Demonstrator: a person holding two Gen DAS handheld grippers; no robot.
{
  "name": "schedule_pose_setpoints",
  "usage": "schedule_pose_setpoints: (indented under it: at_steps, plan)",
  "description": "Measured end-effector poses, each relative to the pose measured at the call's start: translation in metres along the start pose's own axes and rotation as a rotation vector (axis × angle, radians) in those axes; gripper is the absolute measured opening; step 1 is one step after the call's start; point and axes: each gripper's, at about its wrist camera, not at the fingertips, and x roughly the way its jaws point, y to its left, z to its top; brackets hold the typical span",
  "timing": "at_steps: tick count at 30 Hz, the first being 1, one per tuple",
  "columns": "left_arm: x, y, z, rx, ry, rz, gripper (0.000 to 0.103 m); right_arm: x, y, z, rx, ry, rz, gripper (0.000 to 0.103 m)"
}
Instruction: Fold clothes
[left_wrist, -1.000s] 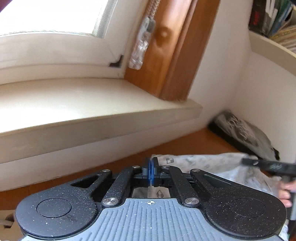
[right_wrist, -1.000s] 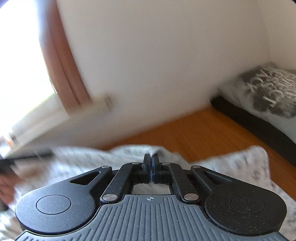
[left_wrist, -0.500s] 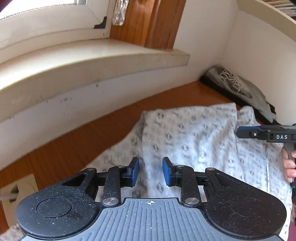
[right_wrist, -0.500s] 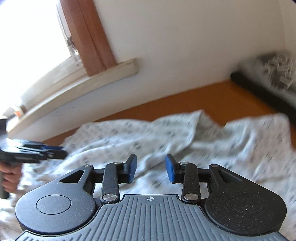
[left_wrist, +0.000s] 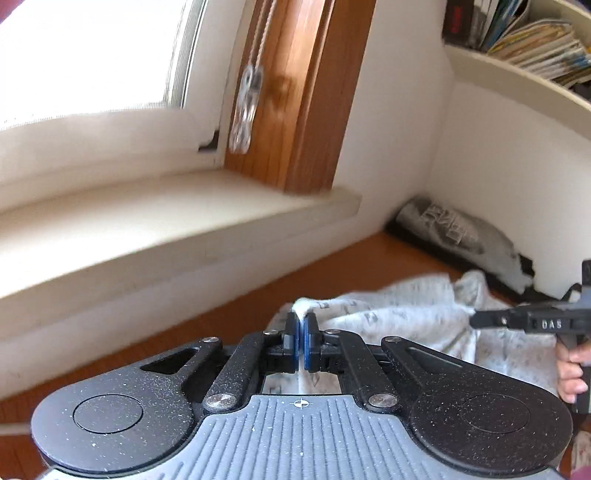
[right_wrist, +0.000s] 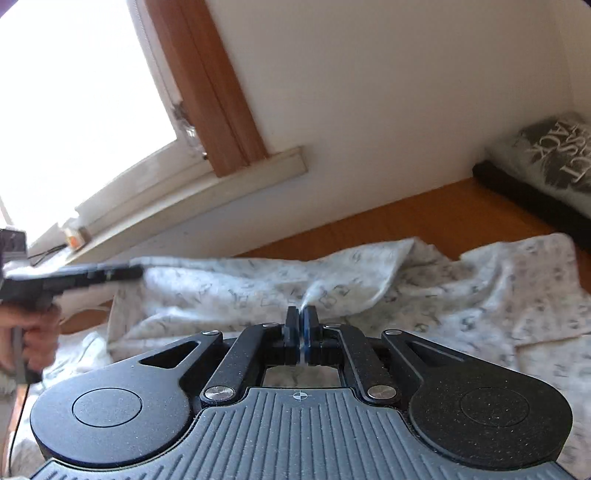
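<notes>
On the wooden table (right_wrist: 424, 218), below the windowsill (left_wrist: 177, 229), lies the crumpled patterned garment (right_wrist: 480, 291). The left gripper (left_wrist: 300, 325) and right gripper (right_wrist: 301, 317) have each just closed (pads pinching a fold of its cloth).

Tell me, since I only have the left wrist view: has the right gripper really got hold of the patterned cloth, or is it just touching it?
Observer: It has hold. In the right wrist view the right gripper has just closed its jaws on a pinched fold of the cloth.
Operator: Does the cloth end at that gripper?
Observer: No. It spreads on past it to the right, rumpled, over the wooden surface toward the printed grey garment by the wall.
</notes>
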Motion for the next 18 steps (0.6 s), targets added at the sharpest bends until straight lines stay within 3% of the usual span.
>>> schedule_pose_setpoints:
  at_steps: [3, 5, 7, 10, 13, 16, 18]
  plan:
    - [0.015, -0.008, -0.005, 0.040, 0.061, 0.023, 0.004, 0.007, 0.005, -0.005, -0.040, 0.063, -0.048, 0.004]
    - [0.019, -0.011, -0.010, 0.060, 0.081, 0.044, 0.013, 0.007, 0.008, -0.009, -0.062, 0.062, -0.085, 0.009]
    - [0.015, -0.007, -0.015, 0.062, 0.098, 0.046, 0.013, 0.006, 0.014, -0.011, -0.100, 0.047, -0.111, 0.022]
    - [0.000, 0.006, -0.019, 0.082, 0.118, 0.094, 0.018, 0.005, 0.025, -0.011, -0.139, 0.037, -0.106, 0.027]
    - [-0.029, 0.026, -0.022, 0.072, 0.113, 0.152, 0.019, 0.003, 0.045, -0.013, -0.183, 0.034, -0.045, 0.028]
    - [-0.059, 0.047, -0.025, 0.037, 0.107, 0.207, 0.019, 0.020, 0.077, -0.012, -0.209, 0.077, 0.071, 0.029]
    - [-0.078, 0.059, -0.029, 0.013, 0.104, 0.238, 0.026, 0.035, 0.100, -0.014, -0.223, 0.111, 0.161, 0.029]
